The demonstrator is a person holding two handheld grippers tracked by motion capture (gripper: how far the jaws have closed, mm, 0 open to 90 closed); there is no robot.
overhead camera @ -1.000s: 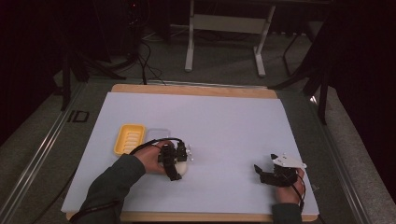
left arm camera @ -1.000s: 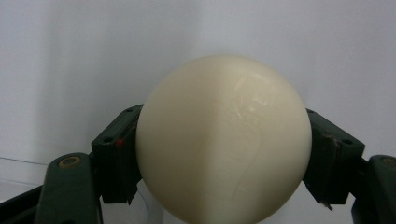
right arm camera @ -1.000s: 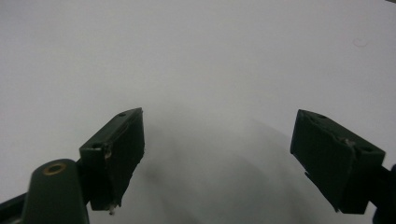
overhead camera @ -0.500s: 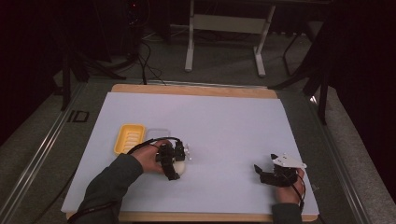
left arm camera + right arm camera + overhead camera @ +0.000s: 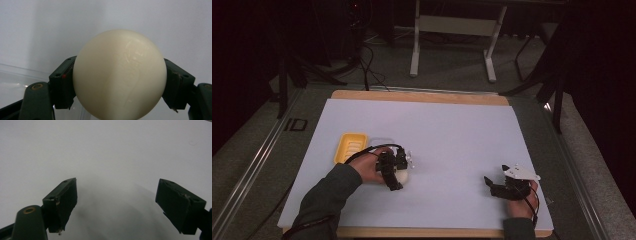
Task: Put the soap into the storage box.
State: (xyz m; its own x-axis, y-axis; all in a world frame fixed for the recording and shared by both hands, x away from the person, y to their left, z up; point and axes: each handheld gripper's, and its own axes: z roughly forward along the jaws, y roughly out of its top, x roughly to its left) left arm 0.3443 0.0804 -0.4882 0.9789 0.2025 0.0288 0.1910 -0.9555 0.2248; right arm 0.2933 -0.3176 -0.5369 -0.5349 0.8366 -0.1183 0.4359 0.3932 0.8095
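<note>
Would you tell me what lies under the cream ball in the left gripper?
The white table cover lies beneath the cream ball, with a clear tray beside it. The ball hides whether it touches the cover.

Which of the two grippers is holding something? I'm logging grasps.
The left gripper: its jaws clamp a cream ball. The right gripper stands open over bare white table.

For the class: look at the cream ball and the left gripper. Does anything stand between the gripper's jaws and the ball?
Nothing visible does. In the left gripper view the cream ball sits directly between the left gripper's two black jaws, with both pads pressed against its sides. The high view shows that gripper over the white table cover.
</note>
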